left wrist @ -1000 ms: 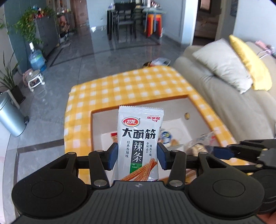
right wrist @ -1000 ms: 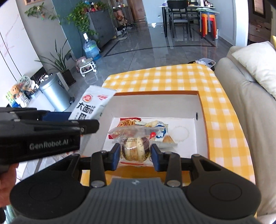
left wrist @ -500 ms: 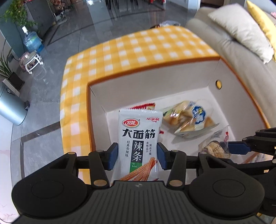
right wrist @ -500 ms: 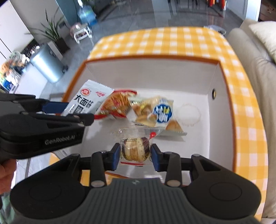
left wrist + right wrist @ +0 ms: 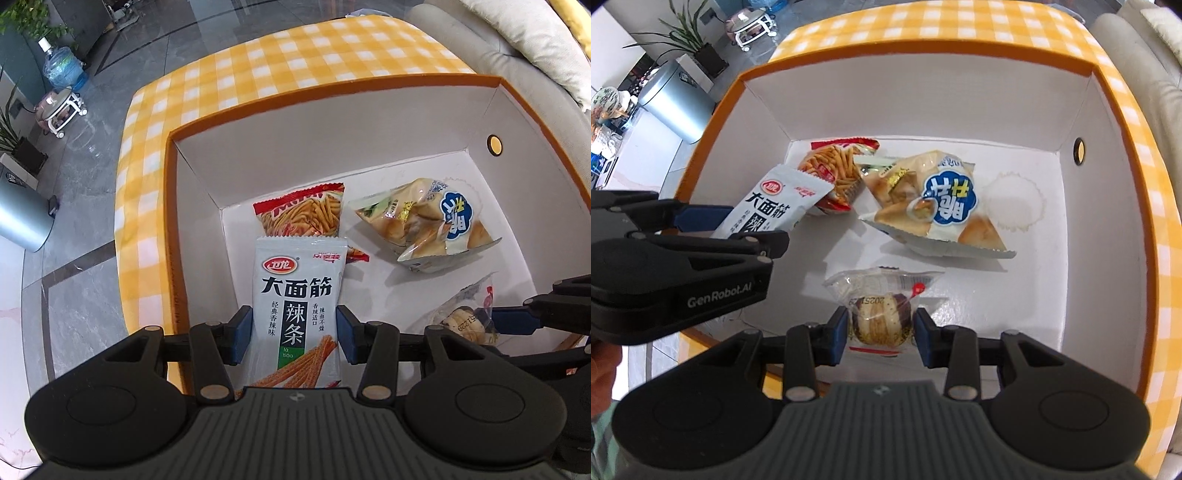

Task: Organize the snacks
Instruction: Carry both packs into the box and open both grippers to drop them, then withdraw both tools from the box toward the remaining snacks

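Note:
My left gripper (image 5: 294, 334) is shut on a white spicy-strip packet (image 5: 299, 295), held upright over the left part of the orange-rimmed white box (image 5: 184, 133). My right gripper (image 5: 880, 336) is shut on a small clear-wrapped round pastry (image 5: 881, 314), low over the box's near side. On the box floor lie a red stick-snack bag (image 5: 303, 214) and a clear bag of pastries with a blue label (image 5: 424, 225). From the right wrist view the left gripper (image 5: 746, 225) with its packet (image 5: 775, 206) sits at the left, beside the red bag (image 5: 834, 170).
The box stands on a yellow checked tablecloth (image 5: 277, 70). A paper cupcake liner (image 5: 1012, 203) lies on the box floor at the right. A beige sofa (image 5: 491, 48) borders the table on the right; a metal bin (image 5: 676, 99) and plants stand on the floor to the left.
Both grippers have come down and tilted toward the box, each still holding its snack. The box interior now fills both views.

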### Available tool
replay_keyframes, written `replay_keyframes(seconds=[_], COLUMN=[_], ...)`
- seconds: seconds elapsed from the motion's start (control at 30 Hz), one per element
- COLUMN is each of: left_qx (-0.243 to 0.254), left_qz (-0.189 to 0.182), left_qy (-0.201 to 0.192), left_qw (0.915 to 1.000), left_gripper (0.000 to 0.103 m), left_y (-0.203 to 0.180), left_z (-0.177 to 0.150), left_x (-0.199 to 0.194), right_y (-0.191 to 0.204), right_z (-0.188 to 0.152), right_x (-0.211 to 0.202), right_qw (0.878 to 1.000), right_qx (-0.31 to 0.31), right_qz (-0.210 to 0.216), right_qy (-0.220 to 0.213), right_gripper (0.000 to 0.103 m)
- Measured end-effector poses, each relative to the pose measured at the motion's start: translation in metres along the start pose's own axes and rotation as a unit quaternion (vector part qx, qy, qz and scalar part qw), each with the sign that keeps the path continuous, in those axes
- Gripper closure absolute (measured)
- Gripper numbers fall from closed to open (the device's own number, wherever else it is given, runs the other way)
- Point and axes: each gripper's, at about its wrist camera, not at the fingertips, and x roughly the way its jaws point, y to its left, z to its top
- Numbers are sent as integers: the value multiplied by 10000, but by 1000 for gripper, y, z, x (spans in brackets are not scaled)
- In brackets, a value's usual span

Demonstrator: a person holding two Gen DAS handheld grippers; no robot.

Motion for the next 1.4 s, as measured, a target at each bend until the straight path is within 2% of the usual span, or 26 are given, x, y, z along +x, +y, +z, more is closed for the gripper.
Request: replay_keyframes(seconds=[0.37,0.53,0.67,0.77,0.9,1.03,1.2,1.4], left_qx=[39,15,-96,-197,-349,-393,-407,-682], left_qz=[88,54,27,103,198,297,282,211], left_qy=[-36,-273,-620,-952,-1414,-1717,-1724,-1597], left_qw=[9999,9996,9980,9952,9891,9839,9838,9846], left_gripper=[42,41,40,40,36,35,33,33], left_y=[-3,-4,-2,0,0,-1,-2,0], left_z=[-1,-3,-12,-22,-36,-53,-78,-110], left_x=[-7,-24,-47,-69,-99,-125,-144,-148], right_y=[1,3,4,6,10,17,26,35], right_z=[2,2,-1,-7,-20,-36,-56,-88], right_x=[0,-6,-15,-29,-52,-77,-105,-129], right_qw=[10000,10000,9999,9992,9953,9890,9815,9760], right_qx=[20,38,42,-41,-126,-227,-313,-413], right_qz=[-14,-7,-54,-116,-157,-178,-227,-225], right_qy=[57,-9,-126,-387,-949,-1449,-1877,-2128], right_gripper=[64,58,50,48,47,45,44,42])
